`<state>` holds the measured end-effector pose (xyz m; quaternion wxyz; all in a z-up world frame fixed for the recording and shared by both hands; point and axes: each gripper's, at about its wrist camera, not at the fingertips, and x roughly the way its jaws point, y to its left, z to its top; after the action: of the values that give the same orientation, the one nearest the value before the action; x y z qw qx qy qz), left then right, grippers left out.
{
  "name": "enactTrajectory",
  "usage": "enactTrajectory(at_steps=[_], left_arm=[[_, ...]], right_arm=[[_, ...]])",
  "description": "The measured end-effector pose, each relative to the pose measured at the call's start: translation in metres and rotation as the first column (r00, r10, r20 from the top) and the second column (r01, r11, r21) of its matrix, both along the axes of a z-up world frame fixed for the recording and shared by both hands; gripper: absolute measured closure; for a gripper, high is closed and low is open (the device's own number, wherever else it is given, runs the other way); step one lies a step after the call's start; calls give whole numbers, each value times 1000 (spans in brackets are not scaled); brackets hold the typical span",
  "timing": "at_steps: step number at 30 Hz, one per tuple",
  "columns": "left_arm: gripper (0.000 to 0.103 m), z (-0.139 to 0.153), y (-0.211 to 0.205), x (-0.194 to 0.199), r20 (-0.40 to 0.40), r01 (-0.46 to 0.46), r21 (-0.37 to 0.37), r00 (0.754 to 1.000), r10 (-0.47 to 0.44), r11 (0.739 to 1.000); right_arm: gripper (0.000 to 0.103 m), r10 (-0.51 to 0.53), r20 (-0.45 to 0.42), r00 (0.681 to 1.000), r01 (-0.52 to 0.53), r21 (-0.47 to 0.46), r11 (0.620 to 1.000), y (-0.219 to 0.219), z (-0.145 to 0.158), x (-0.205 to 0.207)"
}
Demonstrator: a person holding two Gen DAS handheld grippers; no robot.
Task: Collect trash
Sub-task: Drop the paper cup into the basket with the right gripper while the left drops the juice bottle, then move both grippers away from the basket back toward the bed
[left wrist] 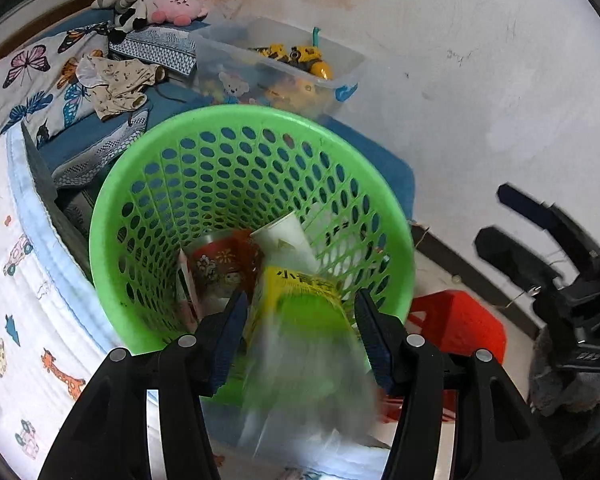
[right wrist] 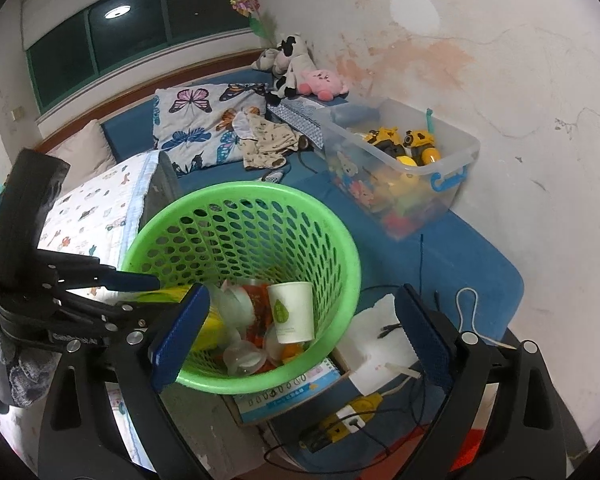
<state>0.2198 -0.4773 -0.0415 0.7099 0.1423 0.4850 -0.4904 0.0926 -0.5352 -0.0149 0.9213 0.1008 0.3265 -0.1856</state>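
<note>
A green perforated trash basket point(left wrist: 204, 152) stands beside the bed; it also shows in the right wrist view point(right wrist: 260, 200). My left gripper point(left wrist: 300, 312) is open over its near rim, and a yellow-green snack bag point(left wrist: 300, 312), motion-blurred, lies between the fingers without touching the pads. In the basket lie a white paper cup point(left wrist: 284, 236), a red printed wrapper point(left wrist: 220, 264) and clear plastic cups point(right wrist: 240, 356). My right gripper point(right wrist: 300, 332) is open and empty above the basket's right side. The left gripper point(right wrist: 140, 284) reaches in from the left in that view.
A blue bed holds a butterfly pillow point(right wrist: 196, 120), plush toys point(right wrist: 300, 68) and a clear bin of yellow toys point(right wrist: 400, 168). A patterned quilt point(left wrist: 20, 280) lies left of the basket. A red stool point(left wrist: 460, 320), white paper point(right wrist: 380, 332) and a yellow power strip point(right wrist: 352, 416) sit right.
</note>
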Motion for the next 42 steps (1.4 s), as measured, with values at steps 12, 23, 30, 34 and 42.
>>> enactTrajectory(at_steps=[12,23,30,34,42], left_arm=[[49,59,86,-17,109,-35,-136,993,50,990],[49,76,213,-20,176,-241,-188,946,274,952],[48,74,306,-17,231,-412,-175,866,444,894],[48,70,357,-9,223,-504,-178,816,533,845],[46,56,459,0,223,-673,-152,690,689,724]], right_arm=[[10,64,42,997,-63,-13,998,35,17,-1],[10,199,30,980,-199,-6,980,97,14,19],[10,343,8,939,-343,-9,939,158,9,44],[10,429,-8,903,-429,-6,903,200,4,63],[10,596,-52,802,-596,11,803,280,-10,97]])
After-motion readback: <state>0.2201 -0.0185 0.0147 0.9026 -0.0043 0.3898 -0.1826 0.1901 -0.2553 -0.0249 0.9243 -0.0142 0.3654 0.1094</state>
